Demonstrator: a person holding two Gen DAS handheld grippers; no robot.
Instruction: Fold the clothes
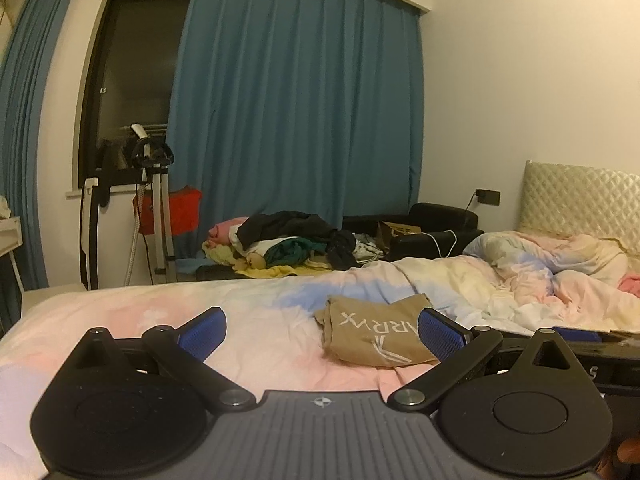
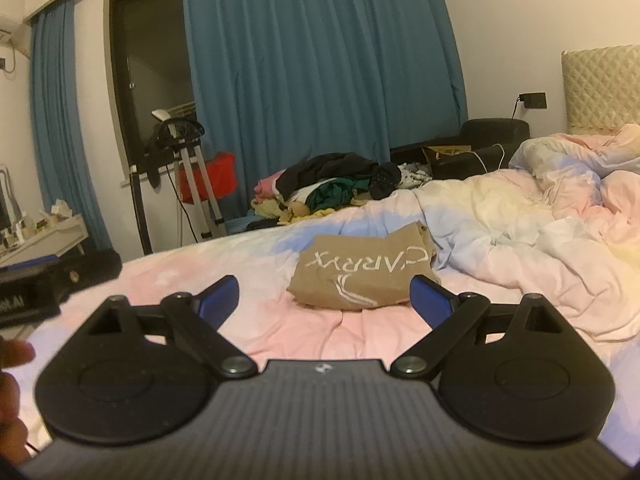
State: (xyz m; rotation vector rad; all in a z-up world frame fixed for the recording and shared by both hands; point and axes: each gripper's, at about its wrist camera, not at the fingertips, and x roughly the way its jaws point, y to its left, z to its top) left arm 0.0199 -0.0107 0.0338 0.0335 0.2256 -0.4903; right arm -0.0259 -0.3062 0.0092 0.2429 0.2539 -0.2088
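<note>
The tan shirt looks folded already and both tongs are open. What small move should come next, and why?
Probably reach the right tongs toward the clothes pile beyond the bed for another garment. The tan shirt lies as a compact folded packet on the bed, both right and left tongs are open and hold nothing, and the pile looks unfolded.

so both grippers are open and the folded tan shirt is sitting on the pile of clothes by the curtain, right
Not quite. Both the left gripper and right gripper are open, but the folded tan shirt lies on the pastel bedsheet, apart from the pile of clothes by the curtain. The right wrist view shows this.
</note>
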